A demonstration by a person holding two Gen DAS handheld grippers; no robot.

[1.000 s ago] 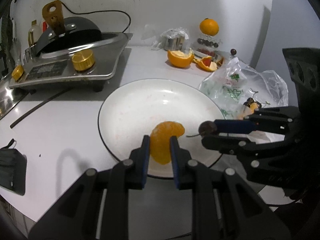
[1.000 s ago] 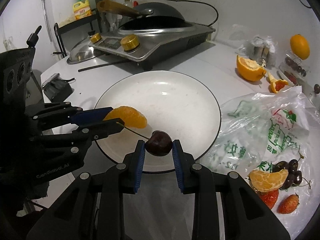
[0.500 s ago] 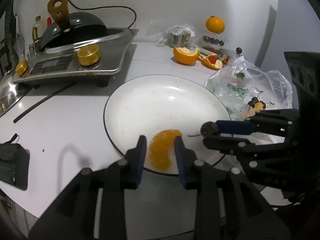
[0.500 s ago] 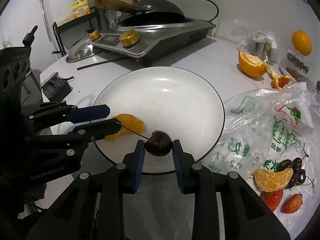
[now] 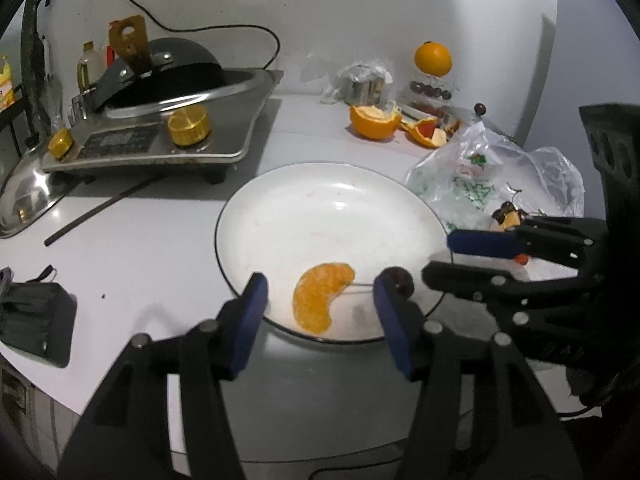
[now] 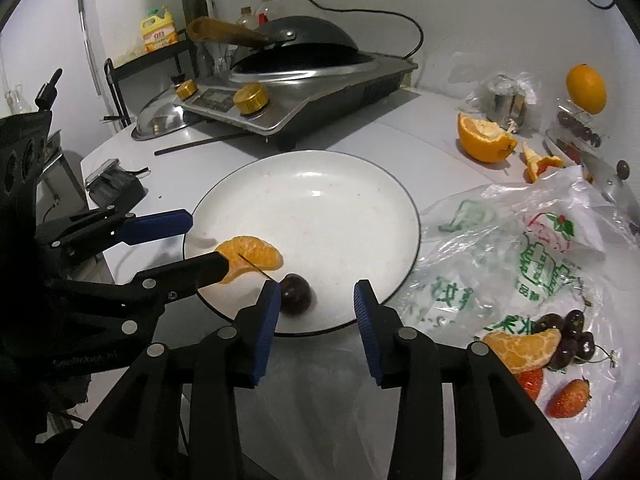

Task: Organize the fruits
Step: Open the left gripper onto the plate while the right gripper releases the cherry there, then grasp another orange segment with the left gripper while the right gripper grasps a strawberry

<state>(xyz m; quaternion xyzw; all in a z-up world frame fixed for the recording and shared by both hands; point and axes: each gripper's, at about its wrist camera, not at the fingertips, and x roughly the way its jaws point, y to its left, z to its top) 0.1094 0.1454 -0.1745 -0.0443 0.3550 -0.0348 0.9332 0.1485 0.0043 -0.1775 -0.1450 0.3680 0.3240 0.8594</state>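
Observation:
A white plate (image 5: pixel 332 216) (image 6: pixel 320 208) sits on the white counter. An orange segment (image 5: pixel 320 298) (image 6: pixel 252 256) lies on its near edge. A dark cherry (image 6: pixel 295 294) (image 5: pixel 402 280) with a stem lies beside it on the plate. My left gripper (image 5: pixel 318 304) is open, its jaws wide on either side of the segment. My right gripper (image 6: pixel 316 304) is open, the cherry against its left finger. A plastic bag (image 6: pixel 520 264) to the right holds another orange segment (image 6: pixel 520 344), cherries (image 6: pixel 572 340) and strawberries (image 6: pixel 568 398).
An induction cooker with a dark wok (image 5: pixel 160 120) stands at the back left. A half-peeled orange (image 5: pixel 374 122), peel pieces, a whole orange (image 5: pixel 432 58) and a foil-wrapped item are at the back. A steel lid (image 5: pixel 24 196) and a black item (image 5: pixel 32 320) lie left.
Both grippers opened. The orange segment dropped from the left gripper onto the plate, and the cherry left the right gripper's grip and now rests on the plate.

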